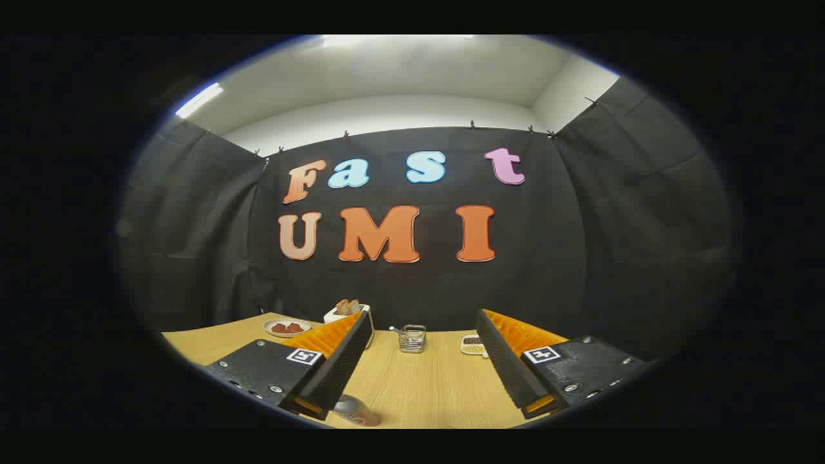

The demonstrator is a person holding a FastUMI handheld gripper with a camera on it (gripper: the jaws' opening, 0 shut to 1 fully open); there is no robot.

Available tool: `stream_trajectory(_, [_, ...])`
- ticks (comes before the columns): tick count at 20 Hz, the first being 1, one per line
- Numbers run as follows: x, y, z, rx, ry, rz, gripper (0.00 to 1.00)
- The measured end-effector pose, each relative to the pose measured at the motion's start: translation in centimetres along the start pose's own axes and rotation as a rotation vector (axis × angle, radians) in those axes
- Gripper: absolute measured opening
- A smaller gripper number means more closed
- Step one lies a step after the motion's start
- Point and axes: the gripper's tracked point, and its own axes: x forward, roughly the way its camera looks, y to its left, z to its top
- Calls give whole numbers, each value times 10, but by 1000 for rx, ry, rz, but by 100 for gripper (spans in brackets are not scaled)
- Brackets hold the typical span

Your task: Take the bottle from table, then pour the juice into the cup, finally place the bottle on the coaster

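The gripper (422,361) hangs with jaws apart, gripping nothing. The bottle (356,410), at lower centre, likely awaits pickup; next, descend around it.

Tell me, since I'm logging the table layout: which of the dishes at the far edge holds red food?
The round plate beyond the gripper's left finger holds red pieces. The small white dish by the right finger holds darker and pale bits. The gripper is open.

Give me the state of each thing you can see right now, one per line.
Gripper: open, fingers wide apart, holding nothing.
Bottle: on the table beside the left finger, not gripped; partly hidden.
Glass container: upright on the table beyond the fingers, something sticking out of it.
Plate: flat on the table, red food on it.
White box: upright, toast-like slices in it.
Small dish: flat on the table, partly hidden by the right finger.
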Motion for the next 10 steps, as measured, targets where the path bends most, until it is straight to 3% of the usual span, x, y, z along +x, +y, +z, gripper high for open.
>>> stream_trajectory(10, [3, 2, 2, 3, 28, 0, 98])
